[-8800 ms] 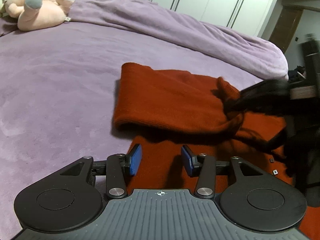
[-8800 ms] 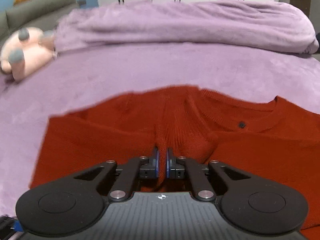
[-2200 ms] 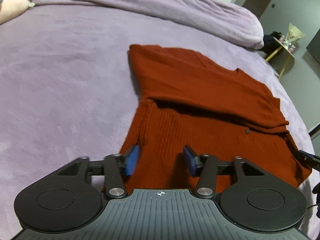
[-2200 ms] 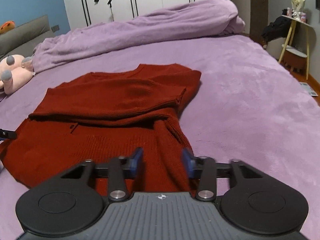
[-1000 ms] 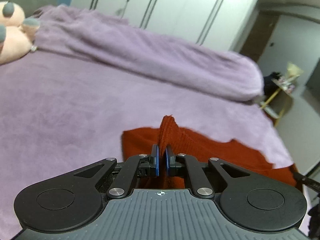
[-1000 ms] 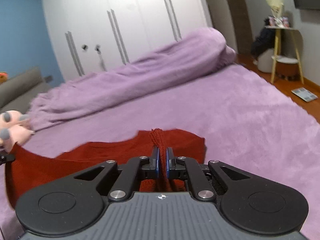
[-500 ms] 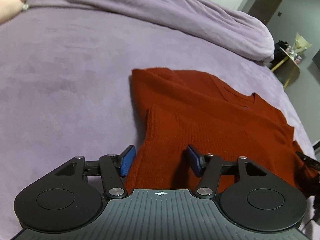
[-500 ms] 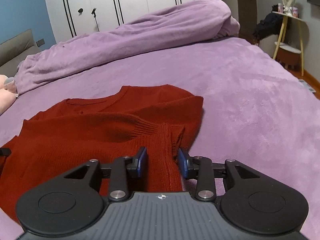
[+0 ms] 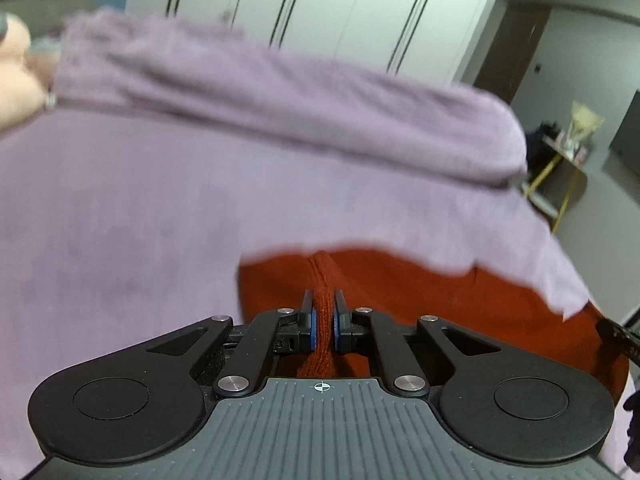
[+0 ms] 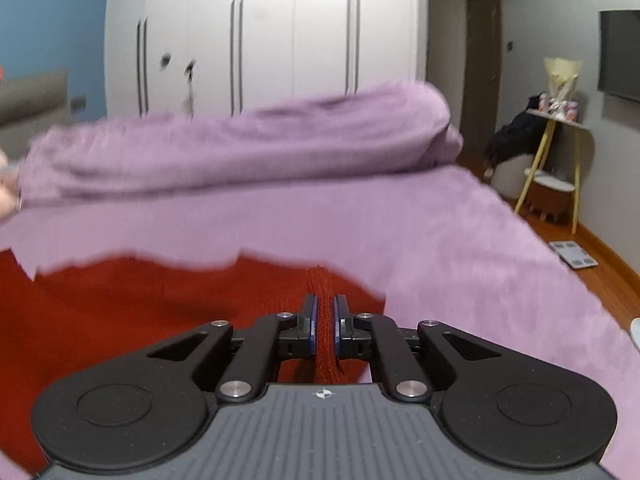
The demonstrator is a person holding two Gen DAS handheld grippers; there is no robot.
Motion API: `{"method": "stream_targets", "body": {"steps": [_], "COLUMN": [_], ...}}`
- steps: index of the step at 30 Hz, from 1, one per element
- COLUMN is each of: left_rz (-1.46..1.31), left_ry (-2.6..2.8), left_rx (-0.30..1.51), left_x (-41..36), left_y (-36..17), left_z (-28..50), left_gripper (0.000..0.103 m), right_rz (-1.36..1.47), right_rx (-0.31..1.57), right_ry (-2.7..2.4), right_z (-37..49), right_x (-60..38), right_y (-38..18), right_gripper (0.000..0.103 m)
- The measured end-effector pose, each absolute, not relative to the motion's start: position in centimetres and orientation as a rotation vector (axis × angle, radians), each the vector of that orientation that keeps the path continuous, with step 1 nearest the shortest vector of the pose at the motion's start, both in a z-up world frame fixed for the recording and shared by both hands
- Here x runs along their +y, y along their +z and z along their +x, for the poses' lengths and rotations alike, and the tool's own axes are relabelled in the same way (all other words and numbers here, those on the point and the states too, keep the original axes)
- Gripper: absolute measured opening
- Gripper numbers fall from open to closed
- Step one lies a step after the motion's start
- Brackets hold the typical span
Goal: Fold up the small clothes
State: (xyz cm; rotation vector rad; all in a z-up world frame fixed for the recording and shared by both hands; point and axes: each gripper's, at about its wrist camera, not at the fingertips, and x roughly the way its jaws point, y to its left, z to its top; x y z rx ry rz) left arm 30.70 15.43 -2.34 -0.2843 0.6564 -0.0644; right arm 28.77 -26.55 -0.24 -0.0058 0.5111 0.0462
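A rust-red knitted sweater [image 9: 420, 292] lies on the purple bed, lifted at its near edge. My left gripper [image 9: 323, 312] is shut on a pinched fold of its left edge. In the right wrist view the sweater [image 10: 140, 312] spreads to the left, and my right gripper [image 10: 325, 316] is shut on a fold of its right edge. Both views are motion-blurred. The part of the sweater under the grippers is hidden.
The purple bedspread [image 9: 140, 208] stretches ahead, with a rolled purple blanket [image 10: 240, 148] along its far side. A pink plush toy [image 9: 16, 80] sits far left. A yellow-legged side table [image 10: 560, 152] and a floor scale [image 10: 572, 256] stand right of the bed. White wardrobes [image 10: 260, 40] line the back.
Half a second ago both grippers were open over the sweater's near edge. Both have now shut on folds of it and lifted, and the views have tilted upward.
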Motion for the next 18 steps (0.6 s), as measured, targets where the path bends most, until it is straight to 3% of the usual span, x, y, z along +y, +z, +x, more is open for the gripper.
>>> {"method": "stream_targets", "body": {"steps": [7, 10, 12, 14, 15, 18], "left_rz": [-0.214, -0.181, -0.248, -0.350, -0.381, -0.427], "left_ry": [0.082, 0.147, 0.150, 0.062, 0.020, -0.066], "left_rx": [0.571, 0.655, 0.697, 0.675, 0.657, 0.655], "left_x": [14.1, 13.5, 13.7, 13.6, 13.2, 10.9], "left_y": [-1.3, -3.5, -4.7, -5.6, -6.1, -8.0], "left_z": [37.1, 39.4, 39.3, 37.9, 37.4, 37.3], "left_gripper": [0.010, 0.016, 0.023, 0.053, 0.059, 0.062], "right_rz": [0.013, 0.040, 0.065, 0.168, 0.238, 0.507], "right_rx": [0.450, 0.494, 0.528, 0.505, 0.502, 0.563], "right_ry": [-0.056, -0.110, -0.168, -0.113, -0.046, 0.271], "right_z": [36.4, 39.6, 40.5, 39.7, 39.2, 38.2], "right_x": [-25.4, -25.3, -25.2, -25.1, -24.7, -21.5], "right_y": [0.9, -0.5, -1.5, -2.0, -2.3, -4.3], "right_gripper": [0.007, 0.012, 0.014, 0.018, 0.019, 0.027]}}
